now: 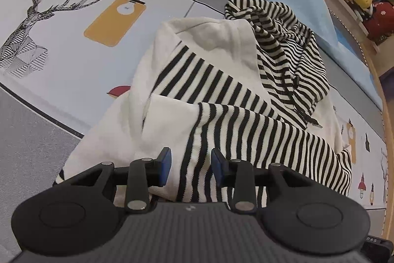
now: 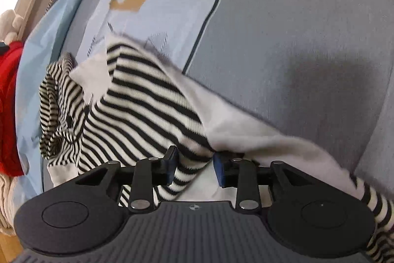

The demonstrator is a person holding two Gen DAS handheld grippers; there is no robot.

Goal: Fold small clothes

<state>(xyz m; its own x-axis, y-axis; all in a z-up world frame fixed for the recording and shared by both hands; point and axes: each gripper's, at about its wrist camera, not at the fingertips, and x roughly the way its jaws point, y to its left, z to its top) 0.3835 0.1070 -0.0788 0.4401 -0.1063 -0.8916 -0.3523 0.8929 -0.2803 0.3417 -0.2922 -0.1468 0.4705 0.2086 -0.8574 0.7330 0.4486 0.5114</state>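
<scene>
Both grippers, left (image 1: pixel 190 165) and right (image 2: pixel 194 165), reach low over the striped hoodie (image 1: pixel 221 95), jaws parted, fabric between

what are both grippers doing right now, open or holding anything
Left gripper: open, fingers apart over the striped hoodie, gripping nothing.
Right gripper: open, hoodie fabric lies between the fingers, not clamped.

Left gripper (image 1: pixel 190 165) hovering low with blue pads (image 1: pixel 165 163) spread apart, jaws parted, nothing pinched between them. Right gripper (image 2: pixel 194 165) likewise standing with jaws parted, blue pads (image 2: pixel 220 170) held apart, tilting to one side. Both pointing forward along their black fingers, linkage arms splayed outward from the ribbed grey bodies.
</scene>
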